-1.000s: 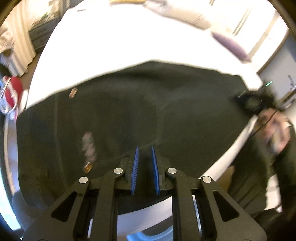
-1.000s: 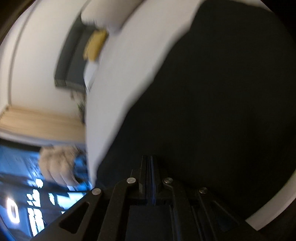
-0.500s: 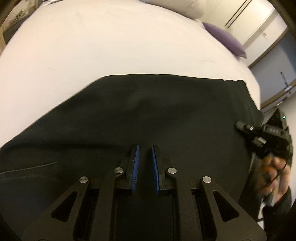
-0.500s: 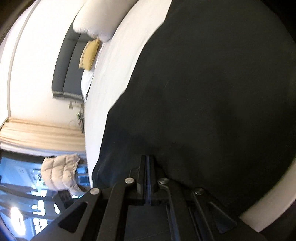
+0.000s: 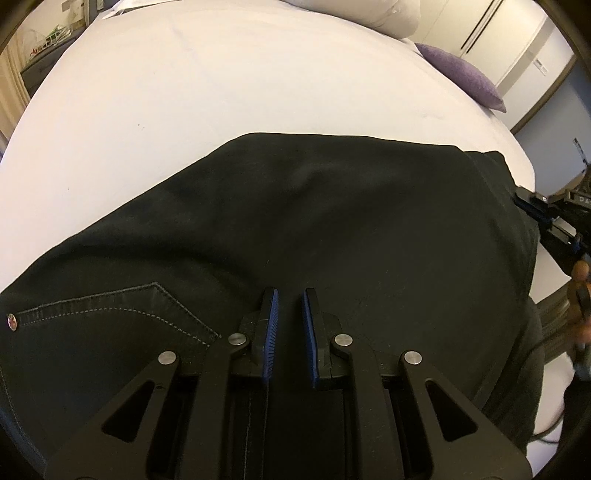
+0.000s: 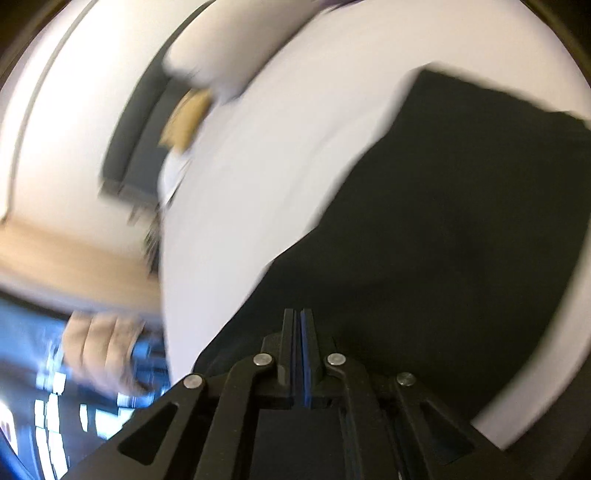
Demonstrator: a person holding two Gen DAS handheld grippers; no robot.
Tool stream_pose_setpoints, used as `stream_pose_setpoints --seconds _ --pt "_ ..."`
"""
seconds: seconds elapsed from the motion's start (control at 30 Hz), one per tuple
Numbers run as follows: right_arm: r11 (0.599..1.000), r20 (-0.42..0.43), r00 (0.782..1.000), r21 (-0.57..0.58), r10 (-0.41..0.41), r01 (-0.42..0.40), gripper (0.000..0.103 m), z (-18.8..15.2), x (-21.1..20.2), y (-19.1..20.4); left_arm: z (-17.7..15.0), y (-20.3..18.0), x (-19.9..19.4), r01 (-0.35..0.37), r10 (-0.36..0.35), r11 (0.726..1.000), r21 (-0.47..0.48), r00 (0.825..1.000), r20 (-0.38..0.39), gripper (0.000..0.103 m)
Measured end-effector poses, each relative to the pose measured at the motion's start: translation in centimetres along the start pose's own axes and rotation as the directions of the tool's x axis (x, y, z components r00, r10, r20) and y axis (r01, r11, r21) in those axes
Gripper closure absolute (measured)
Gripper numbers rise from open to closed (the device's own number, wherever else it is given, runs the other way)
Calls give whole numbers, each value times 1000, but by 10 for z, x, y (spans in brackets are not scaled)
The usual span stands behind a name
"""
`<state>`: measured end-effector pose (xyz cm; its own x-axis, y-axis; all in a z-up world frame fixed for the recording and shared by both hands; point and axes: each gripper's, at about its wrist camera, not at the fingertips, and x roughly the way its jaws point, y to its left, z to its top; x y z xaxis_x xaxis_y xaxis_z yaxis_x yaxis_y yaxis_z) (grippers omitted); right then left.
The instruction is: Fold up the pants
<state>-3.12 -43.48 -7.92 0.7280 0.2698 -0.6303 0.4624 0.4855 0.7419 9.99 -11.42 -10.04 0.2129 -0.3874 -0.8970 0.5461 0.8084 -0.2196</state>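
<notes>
Because the black pants (image 5: 295, 229) lie spread flat across the near edge of the bed (image 5: 221, 85), you have room to work a fold from either end. Your left tongs (image 5: 289, 325) hover just over the cloth beside the stitched back pocket (image 5: 110, 314), pads slightly apart and holding nothing. Your right tongs (image 6: 297, 343) sit pressed together, empty, above the far end of the garment; that view is blurred. The white sheet looks smooth and bare. A purple cushion (image 5: 461, 74) and white pillow (image 5: 376, 14) rest near the headboard, with closet doors (image 5: 509, 40) beyond.
</notes>
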Motion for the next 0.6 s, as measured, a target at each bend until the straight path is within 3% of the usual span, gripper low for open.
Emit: stream_pose_setpoints --seconds 0.07,0.23,0.27,0.47,0.53,0.6 --pt "999 -85 995 -20 46 -48 99 -14 30 21 -2 3 -3 0 0 1000 0 1000 -1 90" --pt "988 -240 968 -110 77 -106 99 -34 85 69 -12 9 -12 0 0 1000 -13 1000 -3 90" --pt "985 -272 958 -117 89 -125 99 -35 100 88 -13 10 -13 -1 1 1000 -17 1000 -4 90" --pt "982 -412 901 -68 133 -176 99 -44 164 112 -15 7 -13 -12 12 1000 -22 1000 -10 90" --pt "984 -453 886 -89 100 -157 98 -50 177 107 -15 5 -12 -13 12 1000 -23 1000 -12 90" --pt "980 -514 854 -118 76 -158 98 -61 196 117 -9 0 -7 -15 15 1000 -24 1000 -16 90"
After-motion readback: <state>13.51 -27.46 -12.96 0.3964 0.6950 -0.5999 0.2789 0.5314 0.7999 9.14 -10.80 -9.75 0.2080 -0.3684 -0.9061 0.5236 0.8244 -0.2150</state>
